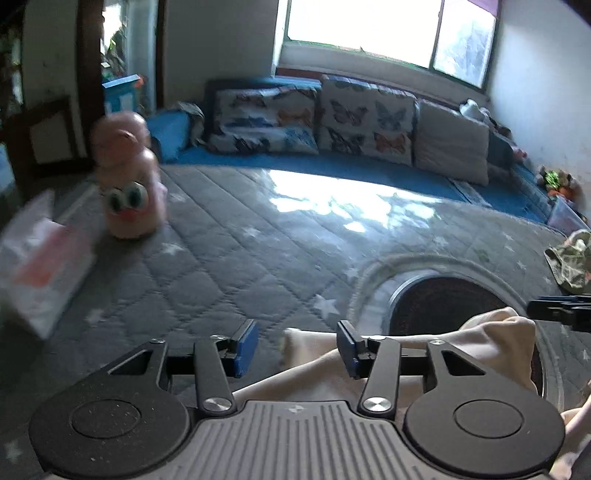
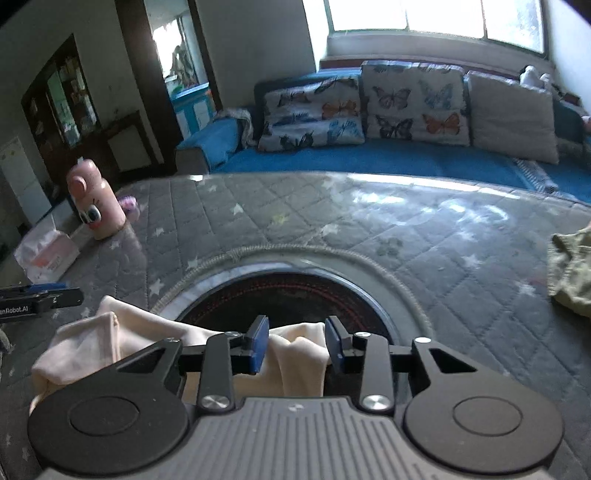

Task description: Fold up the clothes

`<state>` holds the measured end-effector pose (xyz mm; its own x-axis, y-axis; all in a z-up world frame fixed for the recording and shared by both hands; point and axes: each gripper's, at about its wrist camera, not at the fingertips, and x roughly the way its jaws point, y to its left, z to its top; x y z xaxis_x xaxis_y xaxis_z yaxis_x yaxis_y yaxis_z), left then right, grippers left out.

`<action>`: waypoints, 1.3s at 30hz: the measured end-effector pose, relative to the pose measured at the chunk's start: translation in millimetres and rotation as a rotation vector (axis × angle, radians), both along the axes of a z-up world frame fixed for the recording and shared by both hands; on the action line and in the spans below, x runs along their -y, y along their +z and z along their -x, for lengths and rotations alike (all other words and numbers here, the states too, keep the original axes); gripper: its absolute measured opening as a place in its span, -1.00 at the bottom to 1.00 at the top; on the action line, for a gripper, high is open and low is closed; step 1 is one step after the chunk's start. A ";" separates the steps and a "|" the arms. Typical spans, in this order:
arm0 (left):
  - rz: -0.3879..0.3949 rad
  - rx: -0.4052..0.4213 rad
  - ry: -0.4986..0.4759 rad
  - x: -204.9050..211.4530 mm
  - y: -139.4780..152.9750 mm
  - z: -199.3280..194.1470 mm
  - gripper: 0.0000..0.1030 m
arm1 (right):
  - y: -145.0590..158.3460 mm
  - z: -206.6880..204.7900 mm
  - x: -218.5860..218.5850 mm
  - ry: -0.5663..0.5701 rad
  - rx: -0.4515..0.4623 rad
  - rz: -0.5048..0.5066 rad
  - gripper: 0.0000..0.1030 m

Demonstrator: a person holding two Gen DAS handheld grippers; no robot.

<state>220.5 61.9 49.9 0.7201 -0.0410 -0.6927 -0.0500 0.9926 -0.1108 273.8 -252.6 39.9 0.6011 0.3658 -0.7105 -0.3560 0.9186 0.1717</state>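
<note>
Cream-coloured soft cloth [image 2: 295,354], bunched and creased, is seen lying at the near edge of the grey quilted star-patterned table cover [image 2: 258,221], partly draped over a dark round inset with a pale ring [image 2: 295,295] that is let into the cover. In the right wrist view, the right gripper [image 2: 296,345] is set around a raised fold of this cloth: the fold stands between the blue pads [image 2: 258,345], which are held partly apart, and whether the pads press on the fabric cannot be told. In the left wrist view, the left gripper [image 1: 298,347] is held with its blue-padded fingers spread; the cloth [image 1: 480,339] is seen below and behind them, and nothing is pinched. Each gripper's black tip is caught at the edge of the other's view. Farther out on the cover, at the left, a white and orange plastic packet [image 2: 46,254] is laid, and beyond it a pink bottle-shaped toy with painted eyes [image 2: 96,199] is stood upright. At the right edge, a crumpled olive-green garment [image 2: 572,269] is laid well apart from the cream cloth. Behind the table, a blue sofa [image 2: 369,158] is lined with butterfly-print cushions [image 2: 413,103] and a plain pale cushion [image 2: 513,114], under a bright window [image 2: 436,14].
</note>
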 end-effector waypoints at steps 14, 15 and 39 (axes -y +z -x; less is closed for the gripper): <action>0.040 -0.068 -0.059 3.0 -28.0 -28.5 -0.73 | -32.7 -27.8 -13.2 0.030 -0.065 0.051 -0.84; 0.039 -0.059 -0.062 3.2 -26.0 -27.1 -0.76 | -30.9 -27.0 -13.3 0.026 -0.055 0.049 -0.86; -0.018 0.020 -0.451 35.8 -24.1 93.1 -0.91 | 8.8 32.9 25.3 0.051 0.081 0.004 -0.82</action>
<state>127.4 26.1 25.8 0.6462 -0.3417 -0.6824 0.3897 0.9166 -0.0899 240.9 -277.9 48.7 0.6372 0.3949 -0.6618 -0.4153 0.8993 0.1367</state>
